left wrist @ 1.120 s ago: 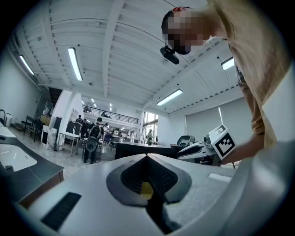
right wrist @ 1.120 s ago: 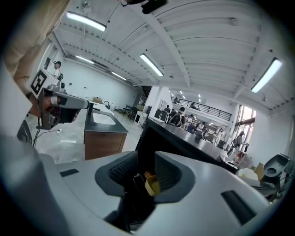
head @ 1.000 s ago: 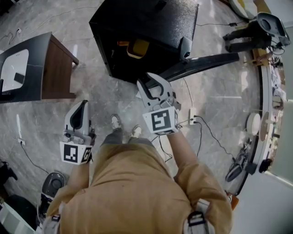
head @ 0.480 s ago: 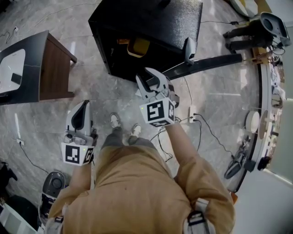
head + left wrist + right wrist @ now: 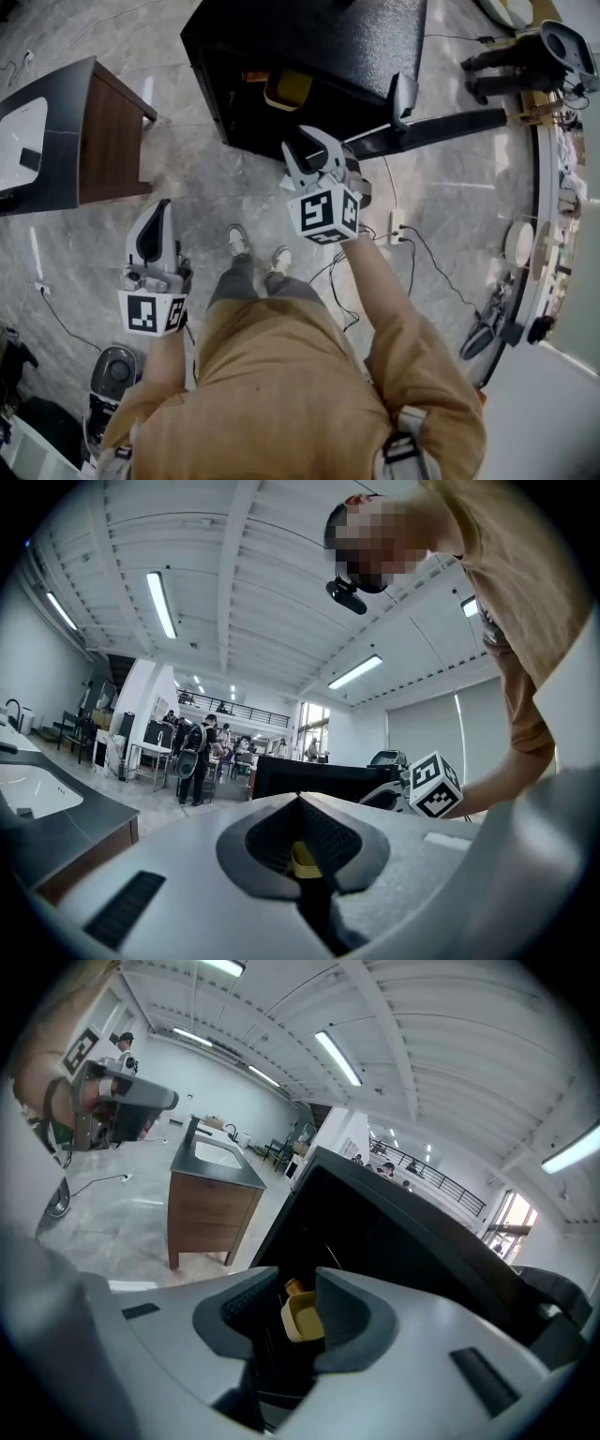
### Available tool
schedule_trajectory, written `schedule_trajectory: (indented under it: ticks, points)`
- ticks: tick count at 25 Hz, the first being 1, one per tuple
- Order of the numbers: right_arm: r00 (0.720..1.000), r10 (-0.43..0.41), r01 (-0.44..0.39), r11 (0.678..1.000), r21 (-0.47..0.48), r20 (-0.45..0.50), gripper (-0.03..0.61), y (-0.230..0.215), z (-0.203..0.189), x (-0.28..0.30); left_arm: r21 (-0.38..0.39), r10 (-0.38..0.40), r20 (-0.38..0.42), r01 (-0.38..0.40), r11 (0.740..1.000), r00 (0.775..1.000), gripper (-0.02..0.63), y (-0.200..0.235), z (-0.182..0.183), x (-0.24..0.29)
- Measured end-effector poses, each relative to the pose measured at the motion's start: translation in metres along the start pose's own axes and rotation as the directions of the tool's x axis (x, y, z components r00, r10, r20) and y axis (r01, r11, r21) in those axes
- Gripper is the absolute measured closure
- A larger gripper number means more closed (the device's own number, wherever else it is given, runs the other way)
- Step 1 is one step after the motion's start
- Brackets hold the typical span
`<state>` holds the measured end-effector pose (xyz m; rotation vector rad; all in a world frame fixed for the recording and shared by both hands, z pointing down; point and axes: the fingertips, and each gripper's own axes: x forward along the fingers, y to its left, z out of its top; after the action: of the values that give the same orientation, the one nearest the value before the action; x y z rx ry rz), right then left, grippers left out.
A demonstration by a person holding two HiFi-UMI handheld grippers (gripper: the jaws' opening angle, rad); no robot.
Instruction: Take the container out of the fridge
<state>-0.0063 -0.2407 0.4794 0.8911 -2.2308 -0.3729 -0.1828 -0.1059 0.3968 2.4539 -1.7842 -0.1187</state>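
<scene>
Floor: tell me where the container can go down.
Bare floor lies between the cabinet and the fridge, ahead of the left gripper. Right of the feet, cables and a power strip crowd it.

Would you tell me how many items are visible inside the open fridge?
2: a yellow container on a shelf of the fridge, and a small orange item close beside it. The dark interior may hide more.
</scene>
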Motion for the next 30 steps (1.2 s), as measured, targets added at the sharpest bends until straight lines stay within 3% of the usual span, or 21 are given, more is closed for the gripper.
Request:
schedule_trajectory:
  ticks: [30]
  points:
    - [0.984, 0.049, -0.072, 0.989, -0.128, -0.174, 0.454, 0.012, -0.055, 0.089, -0.008, 0.05, -0.046, -0.051, 0.999, 0.998, 0.614, 0.038, -0.026, -0.002]
